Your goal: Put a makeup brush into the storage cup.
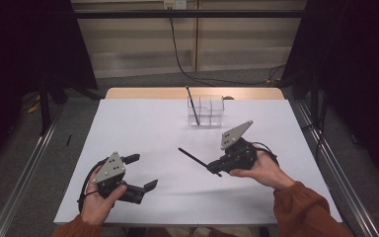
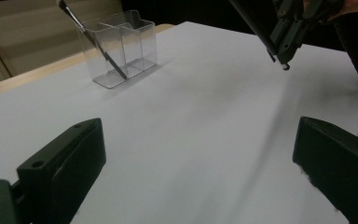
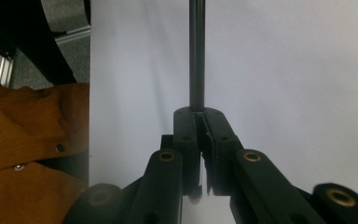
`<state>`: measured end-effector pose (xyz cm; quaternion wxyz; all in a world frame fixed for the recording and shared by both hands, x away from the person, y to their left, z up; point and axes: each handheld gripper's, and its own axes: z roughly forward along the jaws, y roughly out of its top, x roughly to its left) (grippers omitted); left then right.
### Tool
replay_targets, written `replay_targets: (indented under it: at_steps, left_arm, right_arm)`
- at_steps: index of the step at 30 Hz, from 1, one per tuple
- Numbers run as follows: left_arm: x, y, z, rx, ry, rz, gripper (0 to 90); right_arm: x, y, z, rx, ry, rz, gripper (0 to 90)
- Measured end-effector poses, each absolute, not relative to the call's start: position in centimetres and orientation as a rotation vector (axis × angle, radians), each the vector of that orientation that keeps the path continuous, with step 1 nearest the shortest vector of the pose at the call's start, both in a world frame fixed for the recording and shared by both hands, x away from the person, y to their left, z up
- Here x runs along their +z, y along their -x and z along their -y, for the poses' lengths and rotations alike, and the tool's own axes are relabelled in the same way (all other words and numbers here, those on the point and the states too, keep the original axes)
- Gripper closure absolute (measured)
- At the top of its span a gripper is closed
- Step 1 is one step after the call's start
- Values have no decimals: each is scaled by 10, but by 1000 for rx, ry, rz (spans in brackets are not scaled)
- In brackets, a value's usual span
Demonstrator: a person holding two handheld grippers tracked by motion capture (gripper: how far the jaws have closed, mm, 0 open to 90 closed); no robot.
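Right tool [image 1: 211, 168] clamped on a black pen [image 1: 193, 158], well short of the clear organiser [image 1: 206, 111] holding another pen [image 1: 192, 105], left tool [image 1: 144, 172] wide open, bare white worktop [image 1: 143, 128] between.

The black pen [image 3: 196, 56] runs off the right gripper view at twelve o'clock, its lower end hidden between the closed jaws.

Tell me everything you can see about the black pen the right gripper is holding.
The black pen is a thin, dark, straight stick, smooth and probably plastic. The right gripper is shut on one end of it, jaws pressed against the shaft, as the right gripper view shows. The rest juts out toward the table's middle, slanting up and away, above the white table without touching it. Nothing else touches it. Its far tip is too small to make out.
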<state>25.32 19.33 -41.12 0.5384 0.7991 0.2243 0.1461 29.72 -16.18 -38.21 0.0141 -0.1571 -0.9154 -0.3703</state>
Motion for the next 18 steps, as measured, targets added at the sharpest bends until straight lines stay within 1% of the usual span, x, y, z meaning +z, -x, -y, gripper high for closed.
replay_targets:
  at_steps: [8,18]
  left_arm:
    - [-404,-261,-181,308,-1955,-482,25]
    - [-402,-267,-175,281,-2008,-466,25]
  right_arm:
    - [-382,-301,143,-971,418,2928,843]
    - [-385,-304,128,-764,357,2985,843]
